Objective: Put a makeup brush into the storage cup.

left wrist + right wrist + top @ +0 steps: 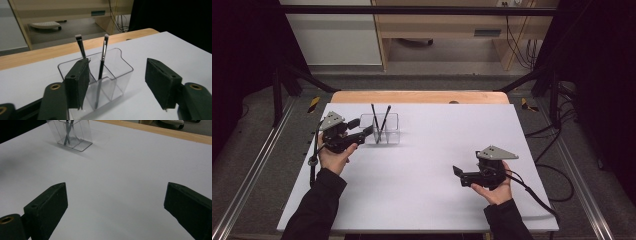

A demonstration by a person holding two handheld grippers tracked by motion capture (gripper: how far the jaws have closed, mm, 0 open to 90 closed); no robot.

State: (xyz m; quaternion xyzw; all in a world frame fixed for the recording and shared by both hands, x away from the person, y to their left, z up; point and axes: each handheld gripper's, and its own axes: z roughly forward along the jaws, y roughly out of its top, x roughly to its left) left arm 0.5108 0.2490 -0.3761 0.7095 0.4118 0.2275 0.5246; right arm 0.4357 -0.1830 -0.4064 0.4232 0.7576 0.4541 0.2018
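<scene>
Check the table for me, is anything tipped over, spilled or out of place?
Nothing stands out. The clear holder stands upright on the white table, and both brushes lean inside it, crossing. The left gripper sits beside the holder with open jaws.

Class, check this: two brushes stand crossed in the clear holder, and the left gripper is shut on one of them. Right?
Not quite. The left gripper is open, holding nothing, as the left gripper view shows. The two brushes do stand crossed in the clear holder.

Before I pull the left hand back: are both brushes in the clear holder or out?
In. Both brushes stand crossed inside the clear holder; the left gripper is open, holding nothing.
</scene>
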